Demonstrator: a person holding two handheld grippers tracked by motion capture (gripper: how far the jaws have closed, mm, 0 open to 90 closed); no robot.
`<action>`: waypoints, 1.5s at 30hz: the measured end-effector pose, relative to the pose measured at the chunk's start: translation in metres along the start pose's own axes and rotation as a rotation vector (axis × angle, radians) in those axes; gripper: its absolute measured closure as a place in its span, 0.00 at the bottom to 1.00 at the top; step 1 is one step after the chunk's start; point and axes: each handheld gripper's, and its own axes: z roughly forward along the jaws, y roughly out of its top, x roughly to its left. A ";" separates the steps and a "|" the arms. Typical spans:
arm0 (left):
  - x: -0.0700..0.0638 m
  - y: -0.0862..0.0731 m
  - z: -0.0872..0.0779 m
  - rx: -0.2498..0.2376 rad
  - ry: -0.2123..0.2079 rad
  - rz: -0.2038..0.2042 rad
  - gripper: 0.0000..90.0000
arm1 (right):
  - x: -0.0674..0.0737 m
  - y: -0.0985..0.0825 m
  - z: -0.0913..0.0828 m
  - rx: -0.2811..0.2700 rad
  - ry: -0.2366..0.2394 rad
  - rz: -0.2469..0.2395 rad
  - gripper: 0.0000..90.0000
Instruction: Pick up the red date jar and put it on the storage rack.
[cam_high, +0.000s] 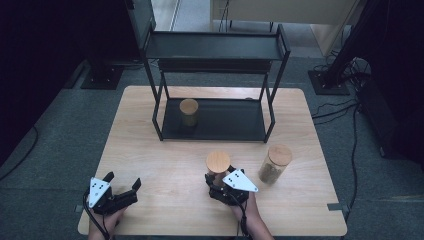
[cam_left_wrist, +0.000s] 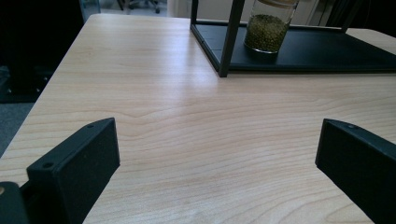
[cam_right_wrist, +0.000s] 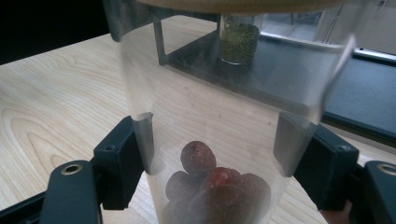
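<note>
The jar of dried red fruit (cam_high: 218, 167) is standing upright on the table (cam_high: 165, 165), its long axis running straight up and its round wooden lid (cam_high: 218, 161) facing the ceiling. It is sitting in the near middle of the table, in front of the black shelf rack (cam_high: 215, 117) and just to the left of a second, grain-filled jar (cam_high: 274, 163).

The right claw (cam_high: 216, 179) is gripping this jar low on its clear wall. In the right gripper view the two black pads (cam_right_wrist: 122, 161) are pressing against opposite sides of the glass, with the red fruit (cam_right_wrist: 210, 184) lying heaped at the bottom between them. The jaws are standing as far apart as the jar is broad, and the glass is filling the whole gap.

The left claw (cam_high: 122, 181) is resting near the table's near left corner, well apart from the jar. Its jaws are spread wide, and in the left gripper view bare wood is lying between them; they are holding nothing.

A third jar of green grain (cam_high: 189, 112) is standing upright on the rack's lower shelf.
</note>
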 end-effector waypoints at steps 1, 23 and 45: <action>0.000 0.000 0.000 0.000 0.000 0.000 0.00 | 0.000 0.000 0.000 0.002 -0.001 0.001 0.29; 0.000 0.000 0.000 0.000 -0.002 -0.001 0.00 | -0.015 0.018 0.018 0.013 -0.053 0.015 0.29; 0.000 0.000 0.000 0.000 -0.003 0.000 0.00 | -0.038 0.033 0.040 0.019 -0.124 0.040 0.29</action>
